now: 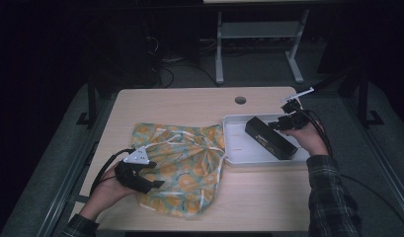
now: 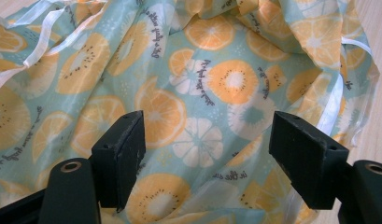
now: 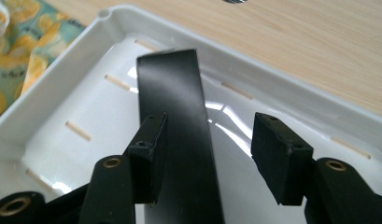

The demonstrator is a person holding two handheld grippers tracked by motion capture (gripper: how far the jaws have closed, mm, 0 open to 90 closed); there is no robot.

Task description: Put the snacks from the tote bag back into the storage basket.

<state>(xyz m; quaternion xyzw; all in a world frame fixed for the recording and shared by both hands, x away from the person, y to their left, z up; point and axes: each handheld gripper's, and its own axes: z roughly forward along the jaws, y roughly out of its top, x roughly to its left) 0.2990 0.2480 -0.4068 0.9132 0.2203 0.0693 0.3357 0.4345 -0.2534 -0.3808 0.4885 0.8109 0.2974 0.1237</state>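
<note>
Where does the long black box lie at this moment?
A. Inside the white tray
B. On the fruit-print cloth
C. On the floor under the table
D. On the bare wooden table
A. The black box rests on the bottom of the white tray, with the open right claw around its near end.
</note>
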